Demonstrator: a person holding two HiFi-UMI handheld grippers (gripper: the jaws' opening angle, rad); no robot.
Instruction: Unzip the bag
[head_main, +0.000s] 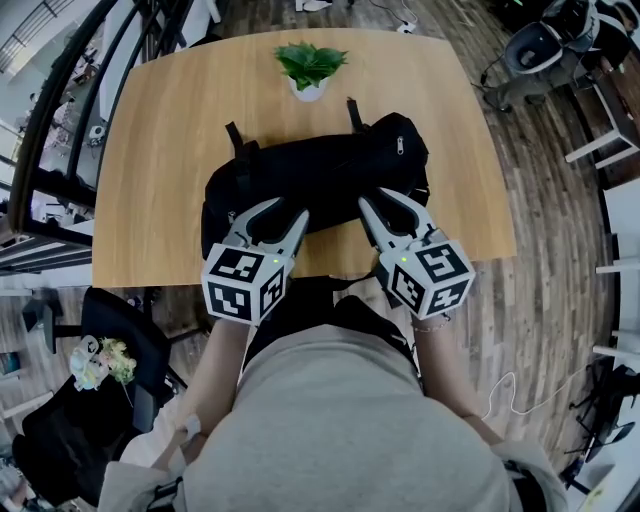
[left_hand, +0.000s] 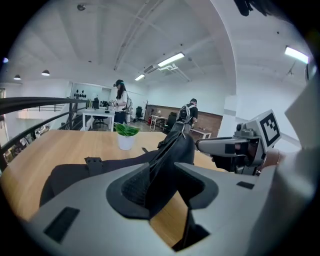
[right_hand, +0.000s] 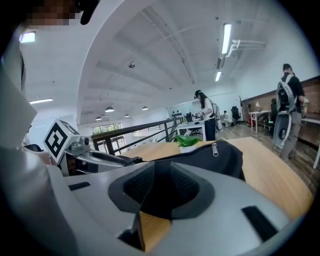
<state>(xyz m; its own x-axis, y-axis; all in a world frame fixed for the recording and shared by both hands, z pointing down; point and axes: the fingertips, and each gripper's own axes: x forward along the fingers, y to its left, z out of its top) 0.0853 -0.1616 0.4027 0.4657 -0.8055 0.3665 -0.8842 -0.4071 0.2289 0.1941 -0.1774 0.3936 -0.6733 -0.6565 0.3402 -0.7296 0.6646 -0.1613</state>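
A black bag (head_main: 320, 170) lies across the near half of the wooden table (head_main: 165, 150), with a metal zipper pull (head_main: 400, 145) near its right end. My left gripper (head_main: 283, 212) rests at the bag's near left edge. Its jaws are open, and a fold of black bag fabric (left_hand: 167, 160) rises in the gap of the left gripper (left_hand: 162, 187). My right gripper (head_main: 390, 203) sits at the near right edge, also open. In the right gripper view, the bag (right_hand: 220, 155) and zipper pull (right_hand: 215, 148) lie just beyond the right gripper (right_hand: 160, 192).
A small potted plant (head_main: 310, 65) stands at the table's far edge behind the bag. A black chair (head_main: 110, 330) sits at the lower left and a wheeled chair (head_main: 540, 45) at the upper right. A railing (head_main: 60, 120) runs along the left. People stand far off in the gripper views.
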